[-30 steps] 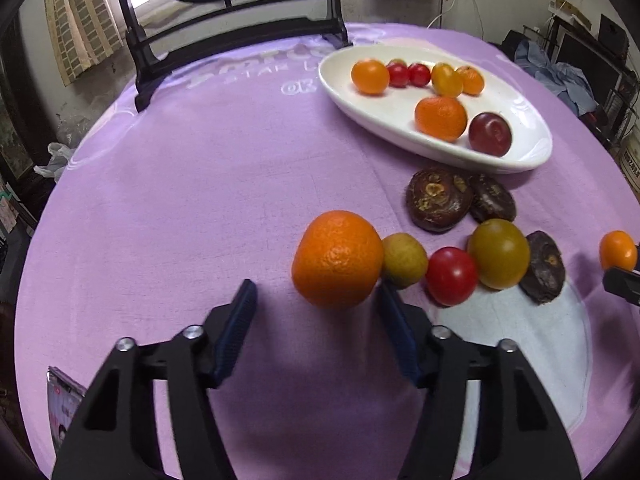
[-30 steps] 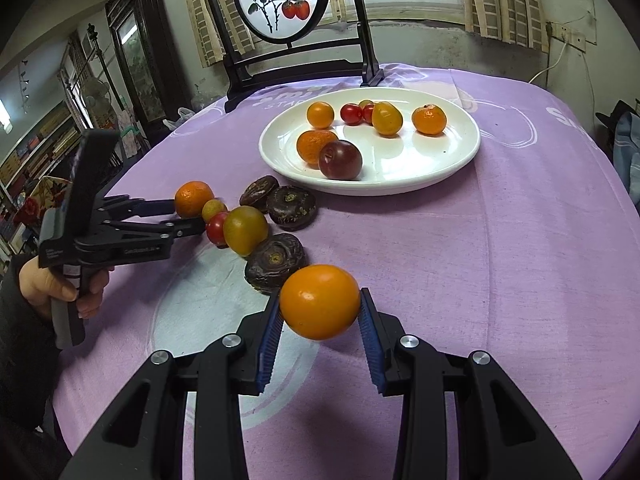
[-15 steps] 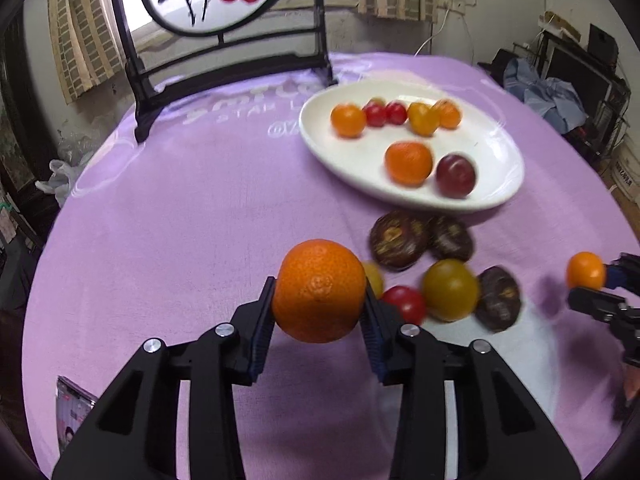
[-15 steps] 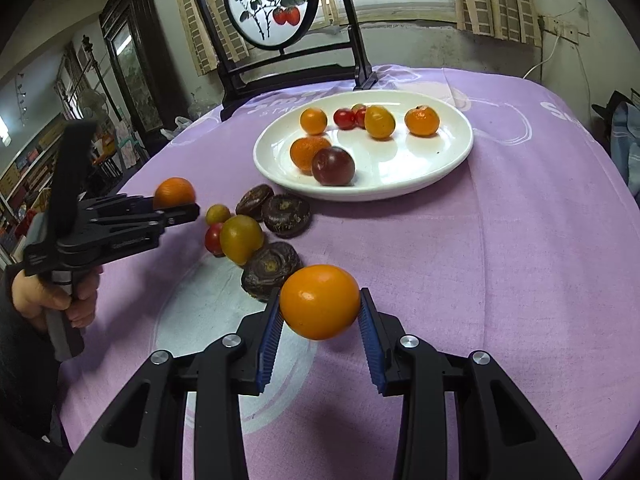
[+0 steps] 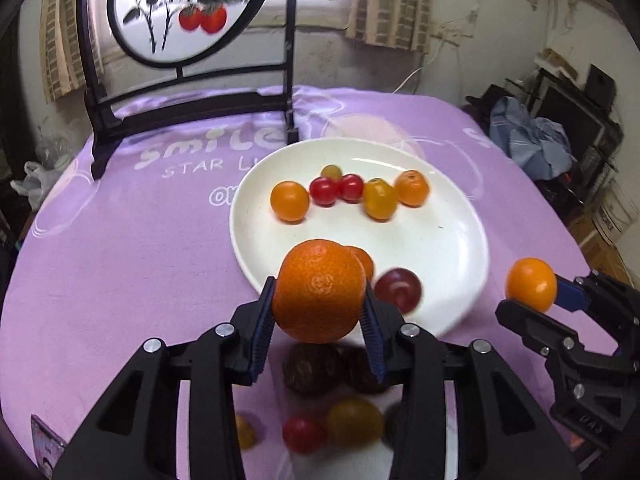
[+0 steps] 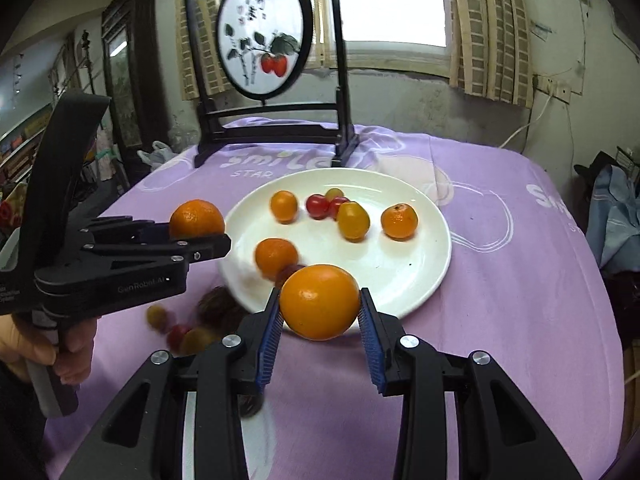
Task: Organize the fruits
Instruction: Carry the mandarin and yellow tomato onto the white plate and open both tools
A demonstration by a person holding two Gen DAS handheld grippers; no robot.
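Note:
My left gripper [image 5: 318, 312] is shut on a mandarin orange [image 5: 320, 290] and holds it in the air at the near rim of the white plate [image 5: 452, 256]. My right gripper [image 6: 320, 316] is shut on a smooth orange tomato [image 6: 319, 301], also raised at the plate's [image 6: 416, 276] near edge. Each gripper shows in the other view, the right one [image 5: 560, 320] and the left one [image 6: 120, 256]. The plate holds several small oranges, cherry tomatoes and a dark plum [image 5: 398, 290].
Loose fruit lies on the purple cloth [image 5: 120, 272] below the grippers: dark dried fruits [image 5: 316, 366], a red tomato [image 5: 302, 434], a yellow-green one [image 5: 354, 420]. A black-framed painted screen [image 6: 264, 40] stands at the table's back edge.
Both grippers have risen and moved forward toward the plate with their fruit. The left gripper shut on the mandarin a second ago and lifted it off the cloth.

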